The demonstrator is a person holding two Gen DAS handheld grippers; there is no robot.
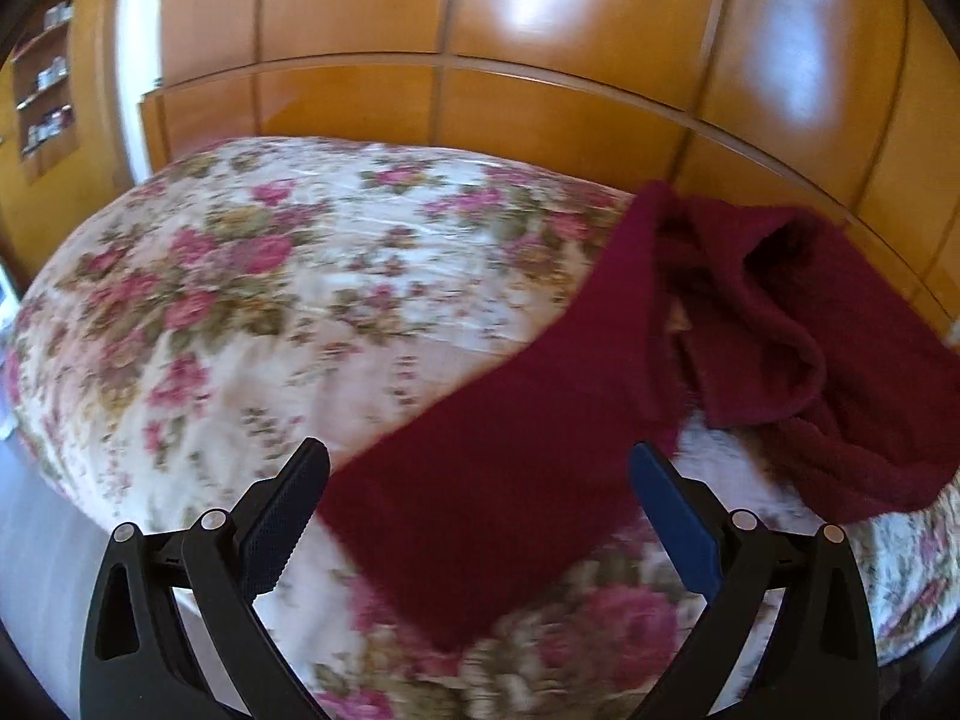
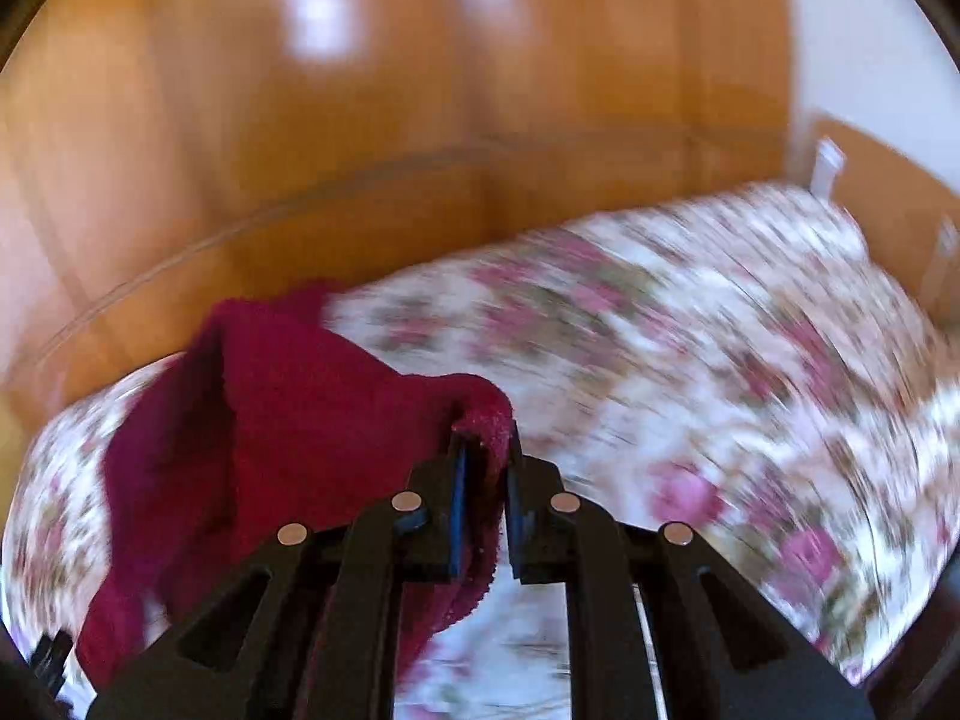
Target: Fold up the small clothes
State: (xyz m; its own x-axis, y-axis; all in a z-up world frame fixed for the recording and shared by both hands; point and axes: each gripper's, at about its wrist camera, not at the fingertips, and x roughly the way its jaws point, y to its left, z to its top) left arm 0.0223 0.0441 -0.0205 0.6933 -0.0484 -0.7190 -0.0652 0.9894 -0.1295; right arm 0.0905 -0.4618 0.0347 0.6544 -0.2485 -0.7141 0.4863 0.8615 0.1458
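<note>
A dark red knitted garment [image 1: 540,450] lies on the floral bedspread [image 1: 240,300]. One flat part of it stretches toward the near edge, and its far right part is bunched up [image 1: 810,312]. My left gripper [image 1: 480,468] is open and empty, with its fingers on either side of the flat red part, just above it. In the right wrist view my right gripper [image 2: 485,438] is shut on an edge of the red garment [image 2: 288,420] and holds it lifted off the bed. That view is blurred by motion.
A glossy wooden wardrobe wall [image 1: 480,108] runs behind the bed. Open shelves [image 1: 45,78] stand at the far left. A strip of floor [image 1: 42,570] shows at the bed's near left. A wooden headboard [image 2: 888,222] shows at the right in the right wrist view.
</note>
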